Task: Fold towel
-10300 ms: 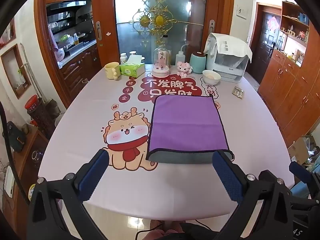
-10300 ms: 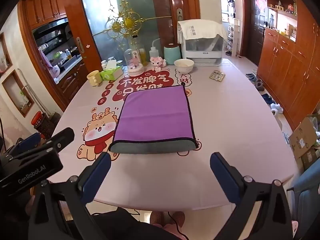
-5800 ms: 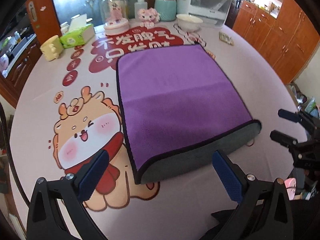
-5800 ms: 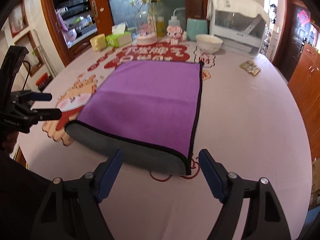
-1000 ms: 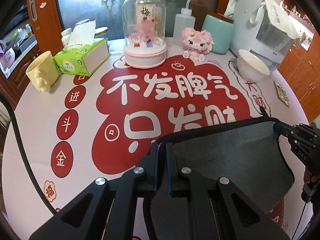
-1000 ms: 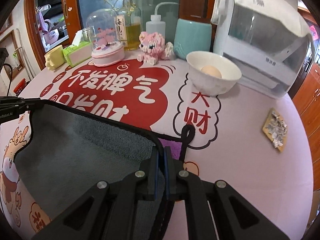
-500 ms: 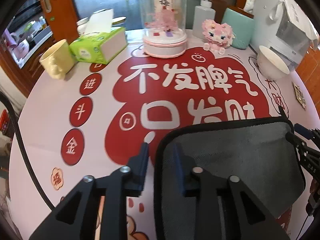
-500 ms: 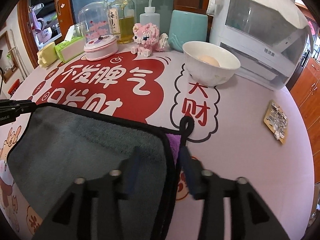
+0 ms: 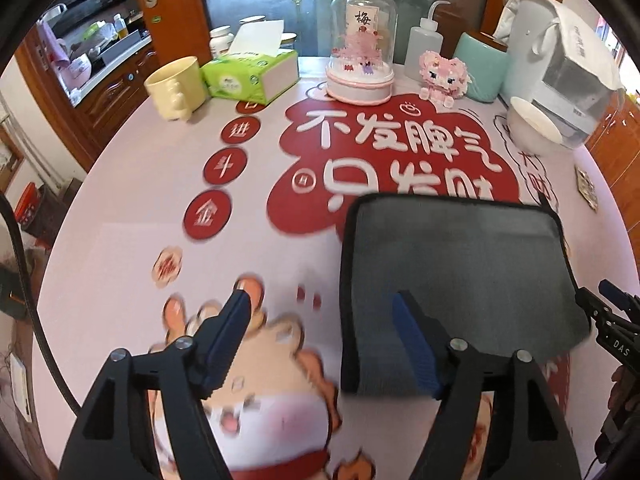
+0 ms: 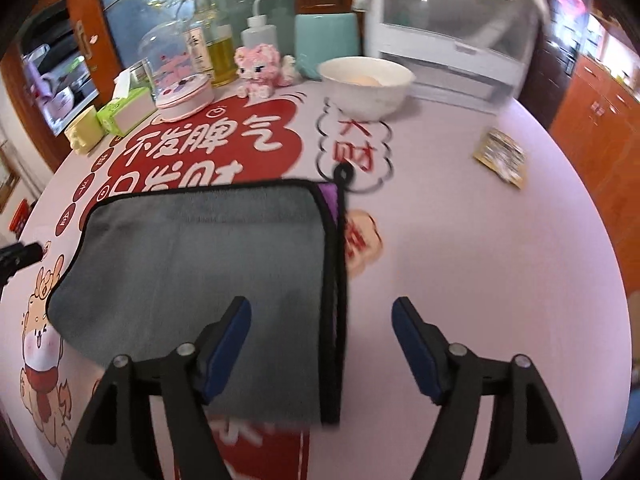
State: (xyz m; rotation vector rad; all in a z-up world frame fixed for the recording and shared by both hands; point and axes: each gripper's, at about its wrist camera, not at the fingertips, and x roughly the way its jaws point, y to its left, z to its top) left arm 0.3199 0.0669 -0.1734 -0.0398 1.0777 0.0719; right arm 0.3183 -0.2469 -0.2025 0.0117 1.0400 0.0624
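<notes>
Mug [image 9: 174,86]: pale yellow, at the far left of the tabletop [image 9: 120,208], just beside a green tissue box [image 9: 250,76]
Left gripper [image 9: 324,320]: fingers wide apart, holding nothing; it hovers over the left edge of the towel, one finger over the cartoon print, the other over the grey cloth
Towel [image 9: 452,264]: folded, lying flat on the tabletop with the grey side up; black trim around; a thin strip of purple [image 10: 330,200] shows at its far right corner, next to a small black loop [image 10: 343,172]
Right gripper [image 10: 322,320]: fingers also wide apart and empty, astride the right edge of the towel
Bowl [image 10: 366,84]: white, behind the towel, well apart from it
</notes>
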